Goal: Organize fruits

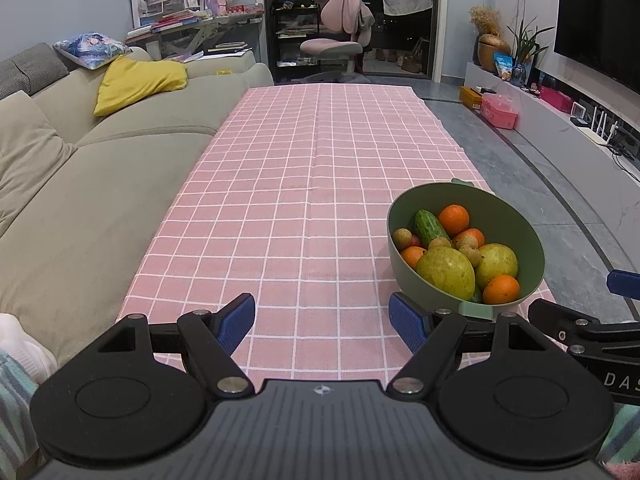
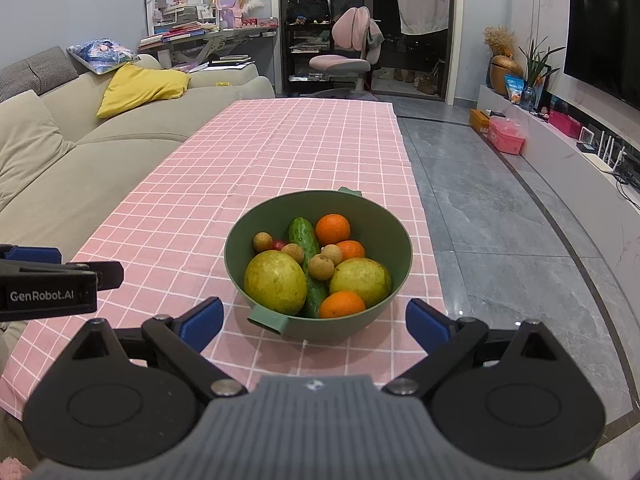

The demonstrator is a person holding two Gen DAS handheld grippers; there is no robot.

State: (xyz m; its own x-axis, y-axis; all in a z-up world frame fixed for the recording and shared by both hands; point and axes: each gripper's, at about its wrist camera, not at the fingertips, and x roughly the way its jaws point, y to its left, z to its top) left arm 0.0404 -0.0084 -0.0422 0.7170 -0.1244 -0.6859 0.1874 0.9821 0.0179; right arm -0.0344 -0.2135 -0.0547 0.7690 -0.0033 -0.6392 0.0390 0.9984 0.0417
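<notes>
- Fruit sits heaped in a green bowl (image 2: 318, 280) low in the middle of the right wrist view, and at lower right of the left wrist view: two large yellow-green fruits (image 2: 275, 282), three oranges (image 2: 332, 229), a cucumber (image 2: 306, 240), several small brown round fruits (image 2: 263, 241) and something small and red, mostly hidden.
- Bowl stands on the pink checked cloth (image 1: 300, 160) of the counter, near its right edge; the rest of the cloth shows bare.
- Left hand-held gripper (image 1: 322, 322) has its blue fingers apart with nothing between them, low in the frame, just left of the bowl.
- Right hand-held gripper (image 2: 314, 324) is likewise spread wide and empty, its fingers flanking the near rim of the bowl.
- Scene fits either a bowl waiting to be sorted out or fruit already gathered in; these views do not settle which.
- Any grasp here would go best on a top piece such as the near orange (image 2: 342, 304), coming straight down so that the small round fruits do not roll.
- Writing: "GenRobot.AI" on the other gripper's body at left of the right wrist view; "DAS", cut off, at lower right of the left wrist view.
</notes>
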